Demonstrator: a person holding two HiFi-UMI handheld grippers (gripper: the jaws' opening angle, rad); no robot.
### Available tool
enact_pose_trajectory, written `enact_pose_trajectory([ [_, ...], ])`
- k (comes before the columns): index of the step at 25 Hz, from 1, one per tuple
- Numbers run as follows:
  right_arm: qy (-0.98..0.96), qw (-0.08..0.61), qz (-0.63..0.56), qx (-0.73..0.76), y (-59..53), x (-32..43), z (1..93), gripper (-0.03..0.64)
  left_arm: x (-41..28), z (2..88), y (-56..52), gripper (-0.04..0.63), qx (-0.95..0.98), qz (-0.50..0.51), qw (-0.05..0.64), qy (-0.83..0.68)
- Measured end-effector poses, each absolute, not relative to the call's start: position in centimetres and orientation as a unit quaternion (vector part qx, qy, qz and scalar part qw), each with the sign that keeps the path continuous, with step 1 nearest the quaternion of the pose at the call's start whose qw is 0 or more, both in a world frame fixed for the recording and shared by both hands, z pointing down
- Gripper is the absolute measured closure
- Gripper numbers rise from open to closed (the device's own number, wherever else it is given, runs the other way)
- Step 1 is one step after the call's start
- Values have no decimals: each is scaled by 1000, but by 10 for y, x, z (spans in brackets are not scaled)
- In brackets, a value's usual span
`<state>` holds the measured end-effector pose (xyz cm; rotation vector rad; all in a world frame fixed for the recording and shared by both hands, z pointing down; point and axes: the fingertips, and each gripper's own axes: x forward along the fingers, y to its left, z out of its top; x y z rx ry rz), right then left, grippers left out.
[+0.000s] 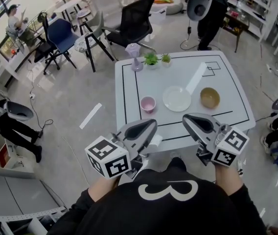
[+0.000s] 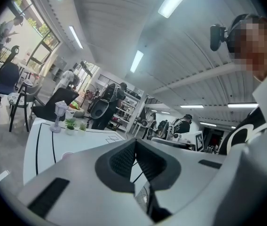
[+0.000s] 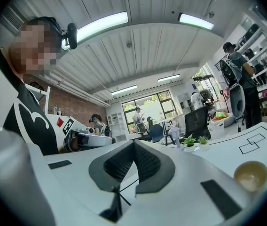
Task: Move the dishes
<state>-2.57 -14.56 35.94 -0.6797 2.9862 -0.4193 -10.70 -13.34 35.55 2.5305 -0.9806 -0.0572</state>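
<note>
- Left gripper (image 2: 134, 144): jaws pressed together, nothing between them.
- Right gripper (image 3: 133, 146): jaws likewise closed pad to pad, empty.
- Both held over the near edge of the white table (image 1: 227, 77), roughly level, noses aimed across it and angled slightly toward each other; marker cubes (image 1: 108, 158) at the rear, ahead of the person's black sleeves (image 1: 87, 199).
- Just beyond the tips, touched by neither: pink cup (image 1: 148, 104), white plate (image 1: 176, 98), tan bowl (image 1: 210, 97), all upright, mouths up.
- Round pieces, no long axis of their own; row running left to right, plate between cup and bowl, none touching.
- Farther back: two potted plants (image 1: 151, 59) beside a lilac ornament (image 1: 133, 53).
</note>
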Motion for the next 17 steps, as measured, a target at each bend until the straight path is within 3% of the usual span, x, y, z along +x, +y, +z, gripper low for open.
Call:
enact_pose_trajectory([
  [17, 967, 11, -129, -221, -136, -41, 363, 607, -122, 362, -127, 592, 909, -18, 217, -356],
])
